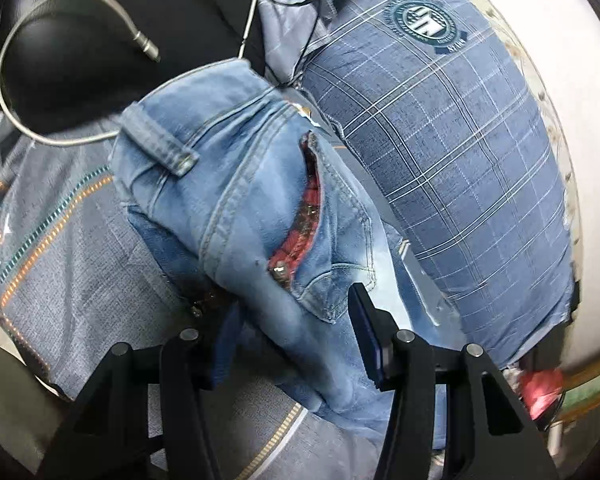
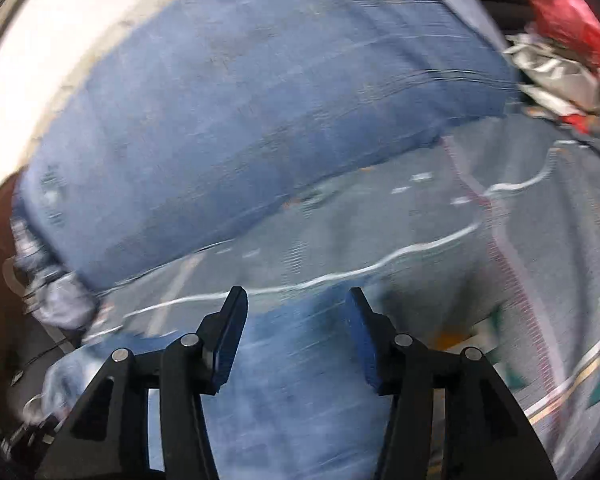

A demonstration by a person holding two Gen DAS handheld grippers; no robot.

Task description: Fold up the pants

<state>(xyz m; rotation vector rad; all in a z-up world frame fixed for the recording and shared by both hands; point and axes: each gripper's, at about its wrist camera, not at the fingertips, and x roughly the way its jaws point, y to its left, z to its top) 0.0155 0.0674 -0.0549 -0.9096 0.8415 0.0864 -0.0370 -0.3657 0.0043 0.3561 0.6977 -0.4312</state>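
Note:
Light blue jeans with a belt loop and a red-lined back pocket lie bunched on a grey patterned bedsheet in the left wrist view. My left gripper is open, its jaws straddling the denim below the pocket. In the blurred right wrist view, my right gripper is open with light denim between and below its jaws; I cannot tell whether the pads touch it.
A blue plaid pillow lies beside the jeans and shows in the right wrist view. A grey cable loops over a dark object at upper left. Red and white items sit at upper right. A white wall lies behind.

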